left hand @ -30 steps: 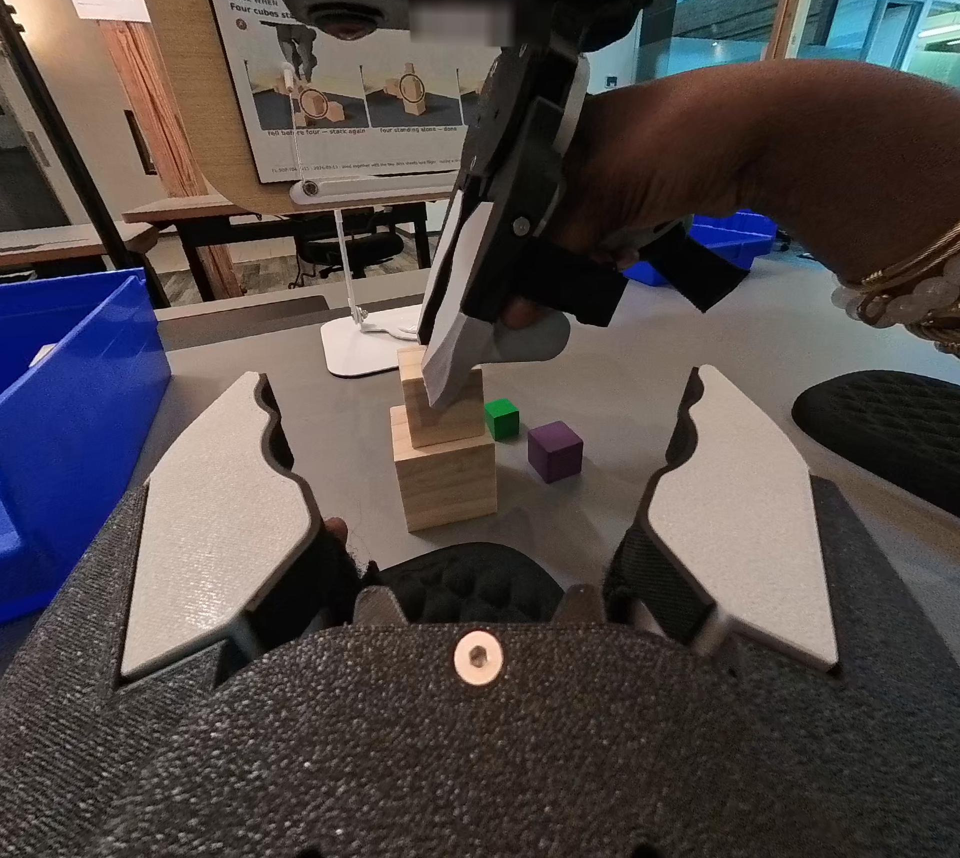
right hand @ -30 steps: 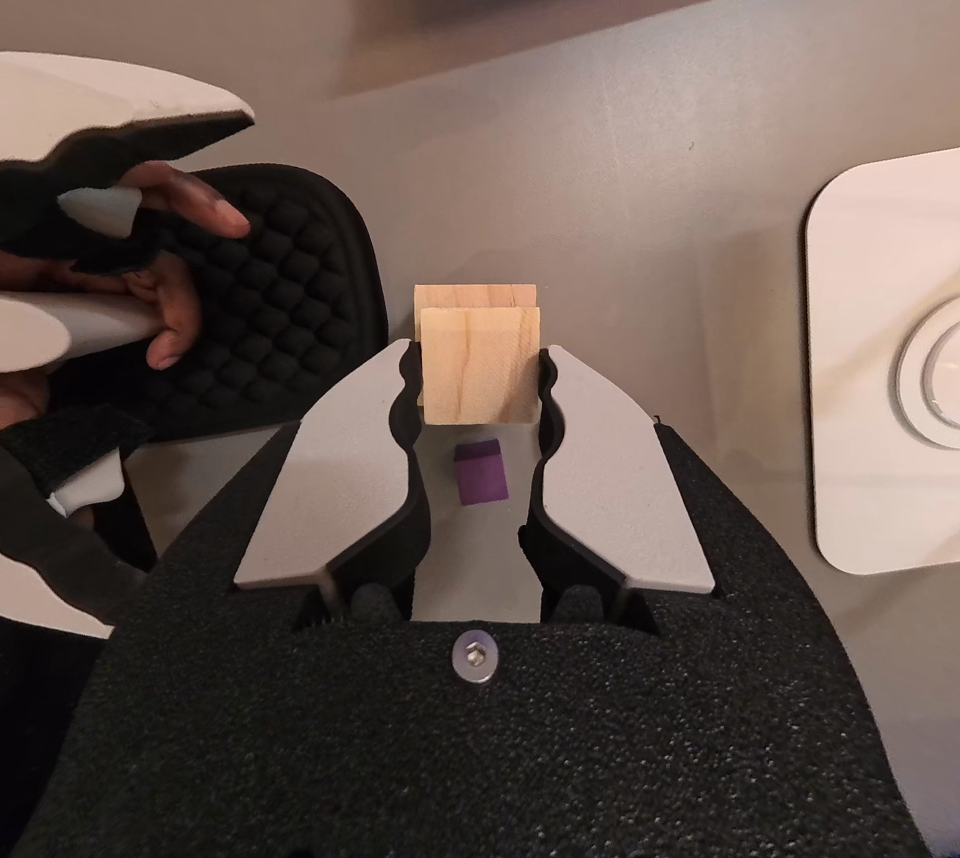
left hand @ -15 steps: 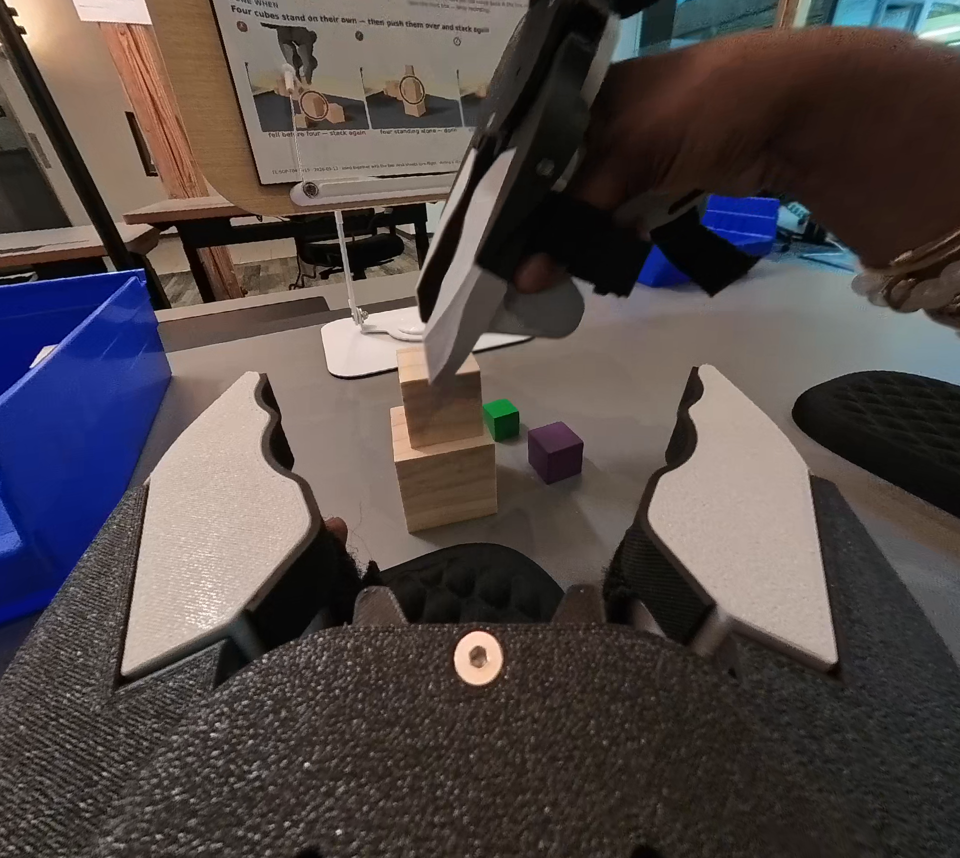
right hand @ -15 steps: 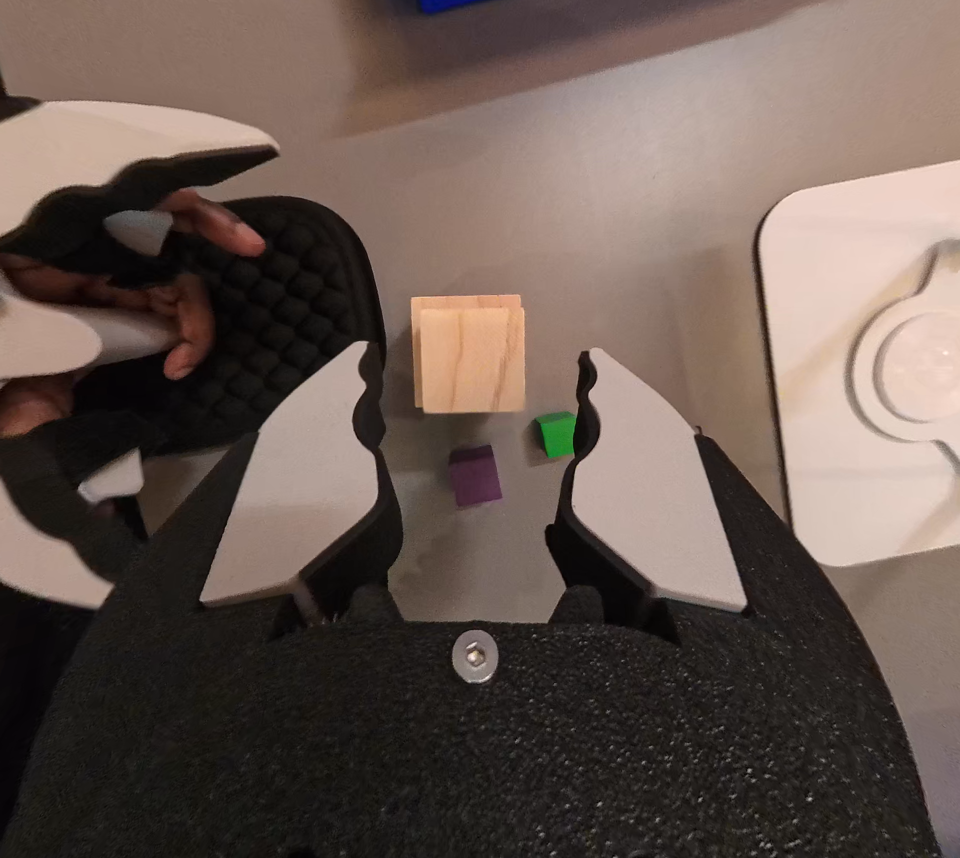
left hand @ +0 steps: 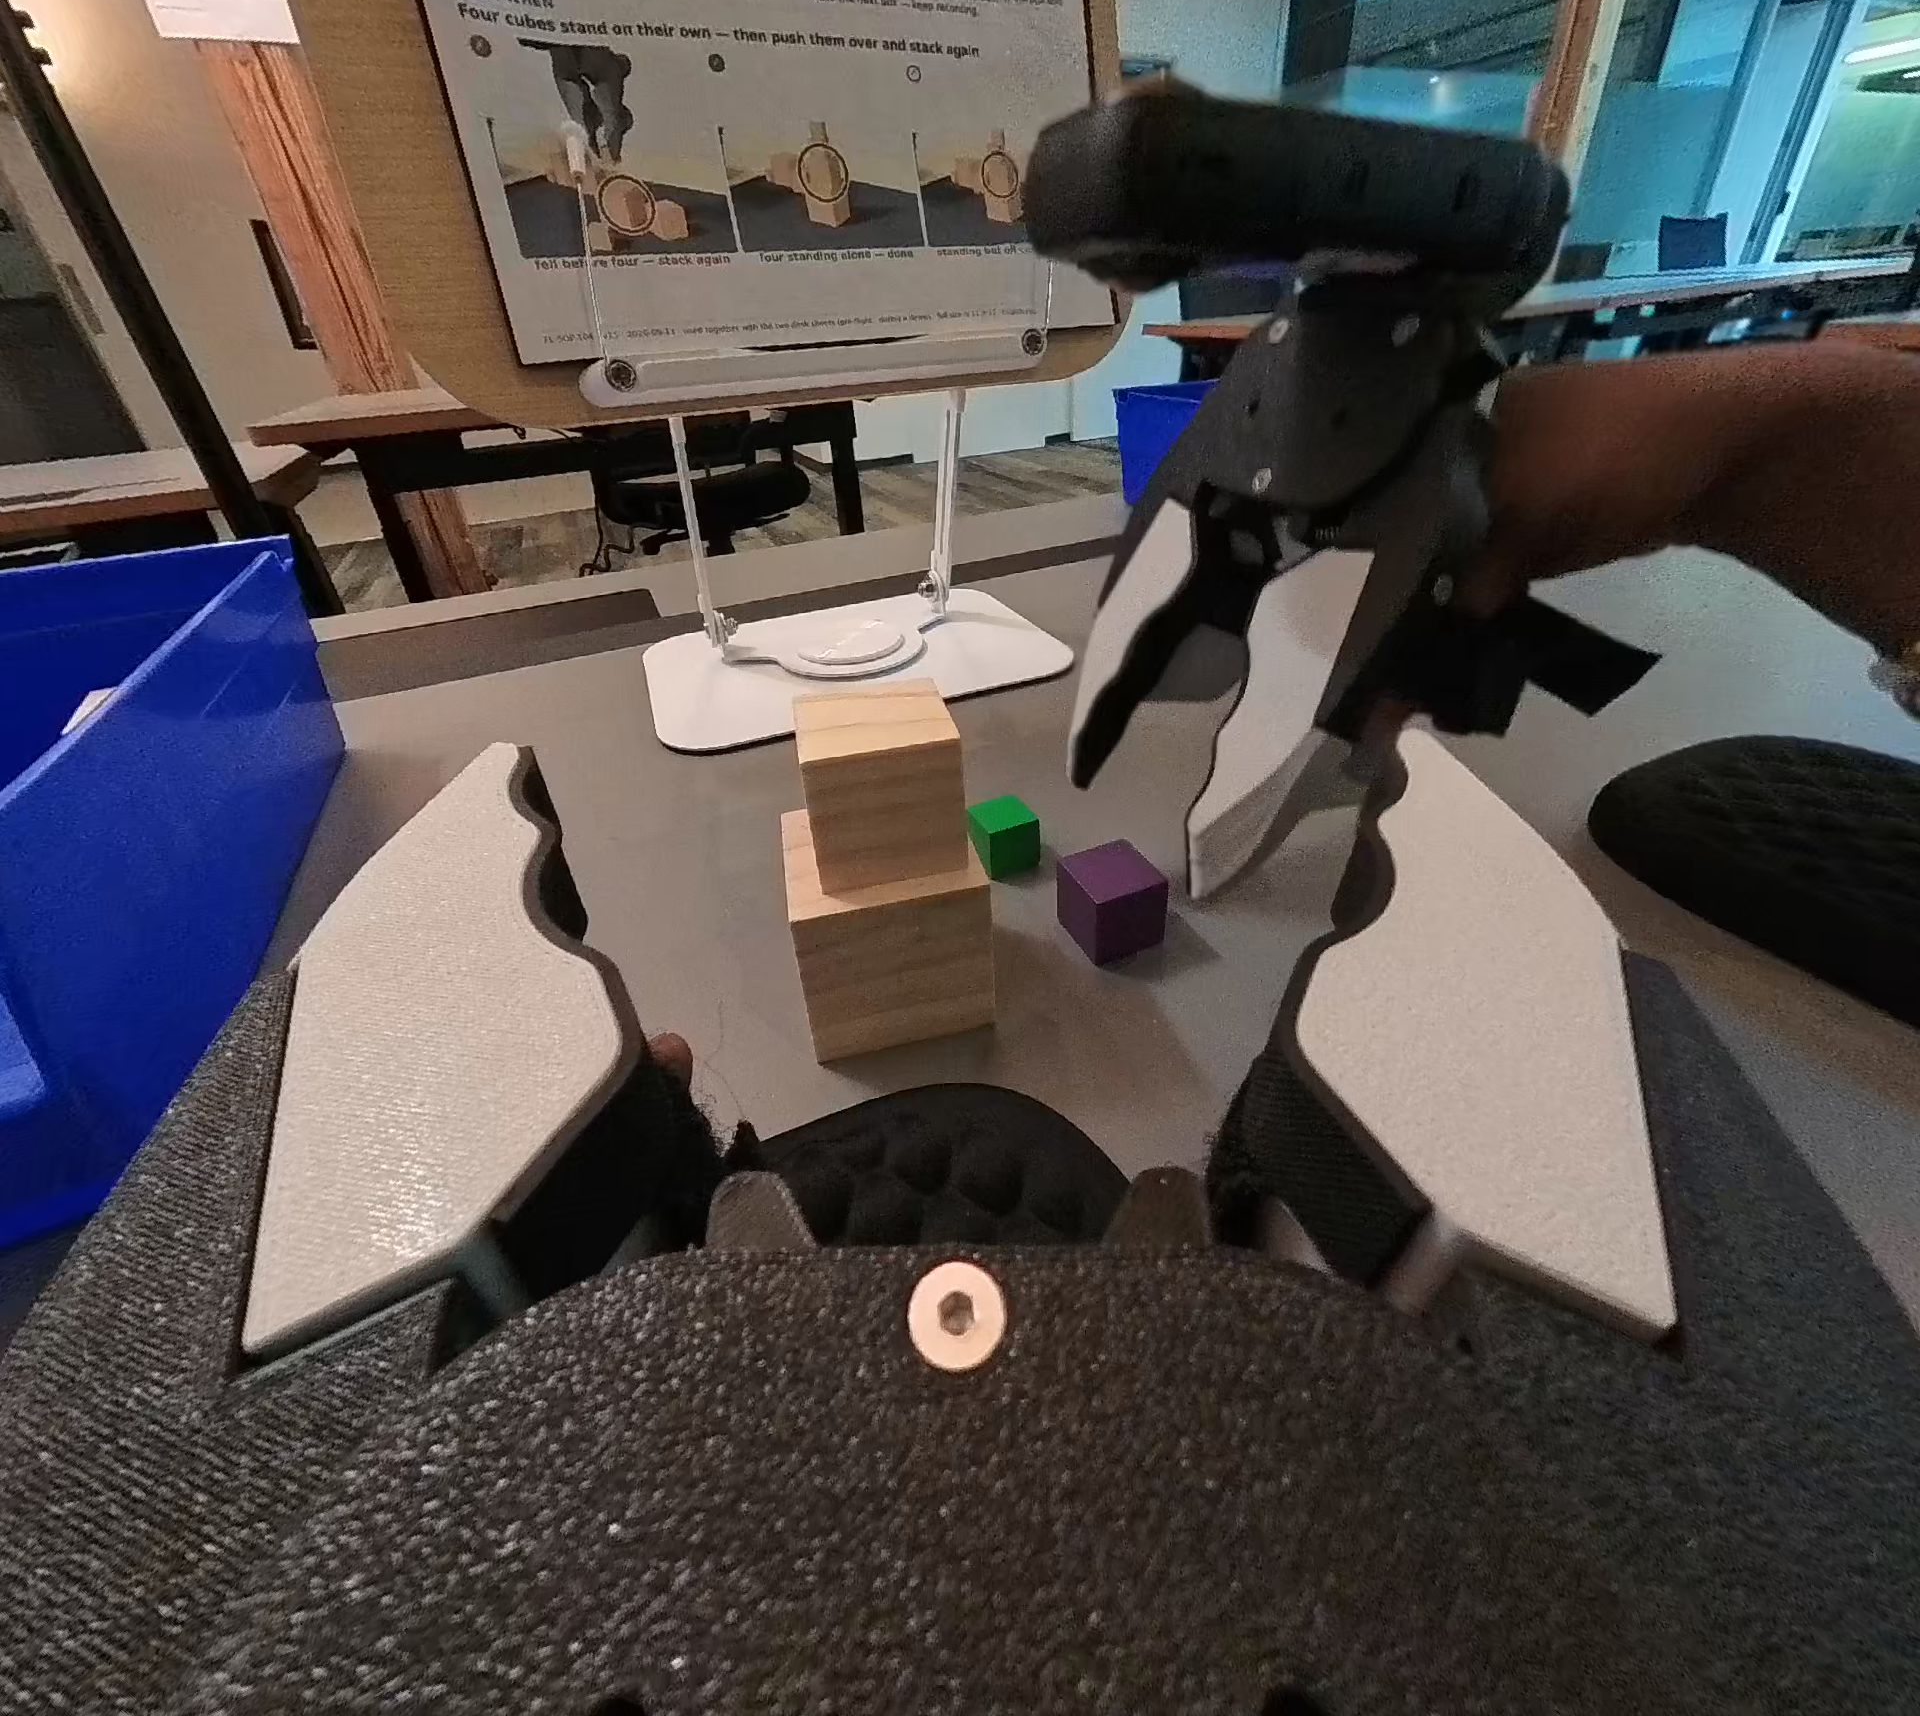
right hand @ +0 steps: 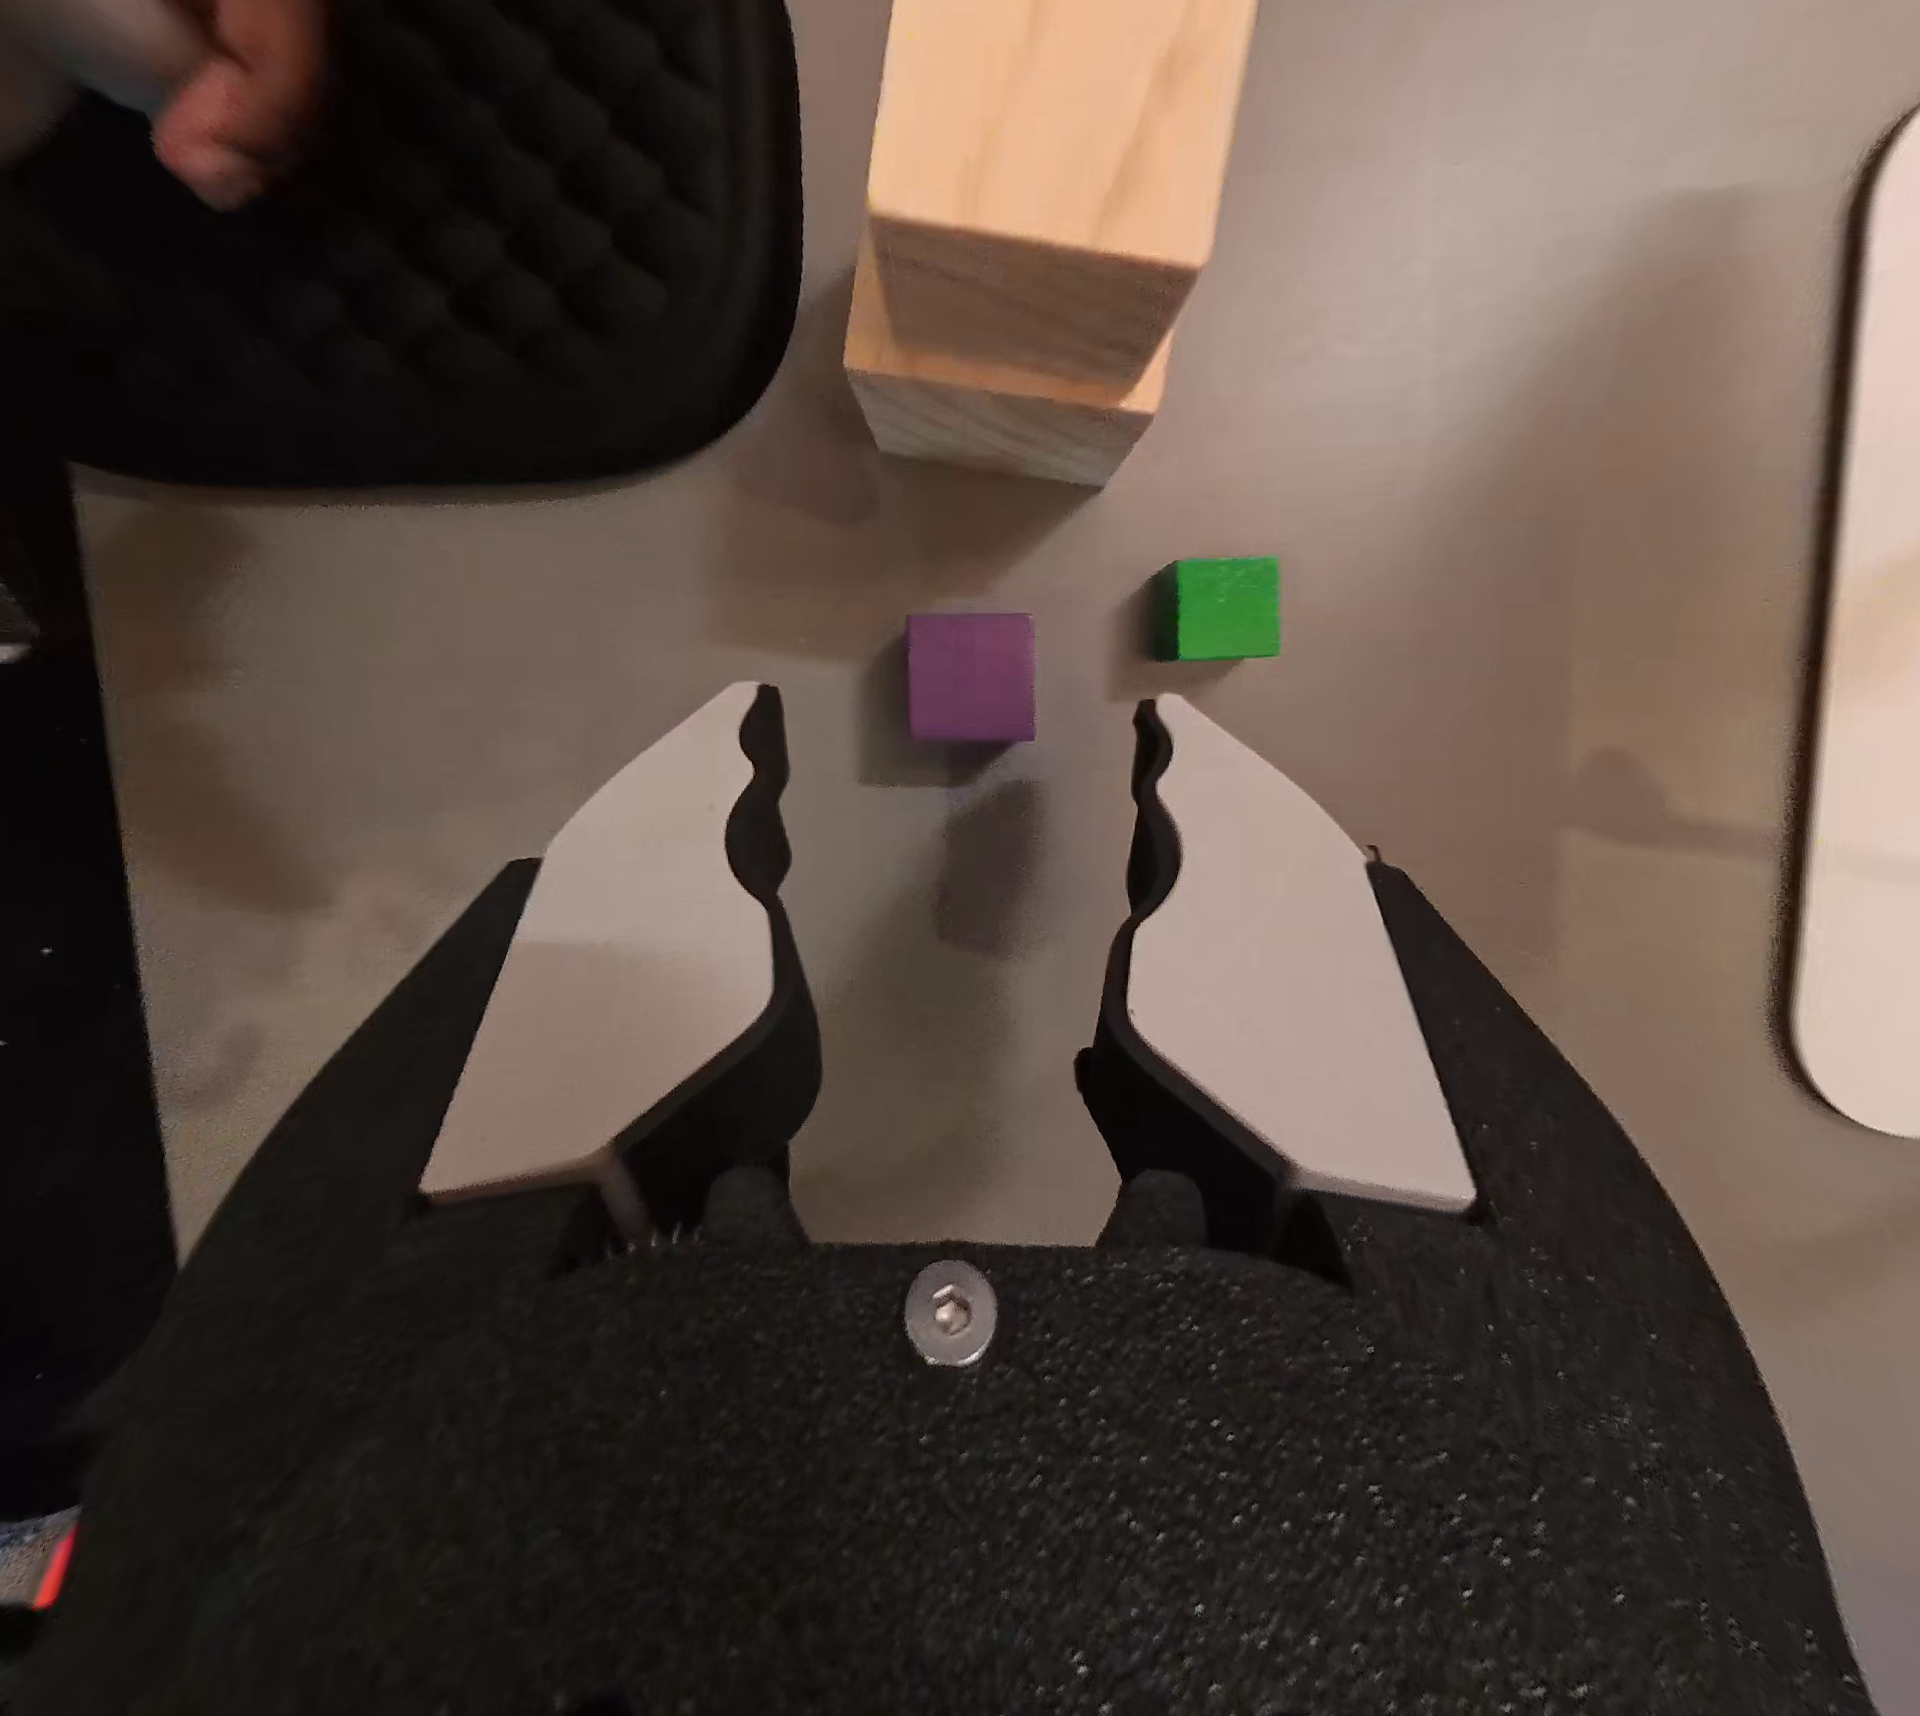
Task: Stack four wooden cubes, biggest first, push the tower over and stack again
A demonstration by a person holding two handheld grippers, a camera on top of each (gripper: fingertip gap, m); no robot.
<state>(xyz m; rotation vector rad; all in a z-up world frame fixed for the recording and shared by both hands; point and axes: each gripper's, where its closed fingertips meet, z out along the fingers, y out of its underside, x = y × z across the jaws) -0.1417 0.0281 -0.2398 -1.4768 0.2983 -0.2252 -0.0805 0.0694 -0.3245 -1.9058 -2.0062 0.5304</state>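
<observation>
Purple cube lies at frame centre on the grey table, just ahead of the right gripper, whose spread fingers grip nothing. Green cube sits right of it, the two-block wooden stack above; the left gripper gapes wide, bare, low in its frame before that stack.

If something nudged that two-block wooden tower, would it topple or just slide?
The upper block sits off-centre on the lower block, overhanging one edge, so a high nudge would probably knock it off. A low push on the wider lower block might slide the pair across the smooth grey table. Both look rigid, likely light.
</observation>
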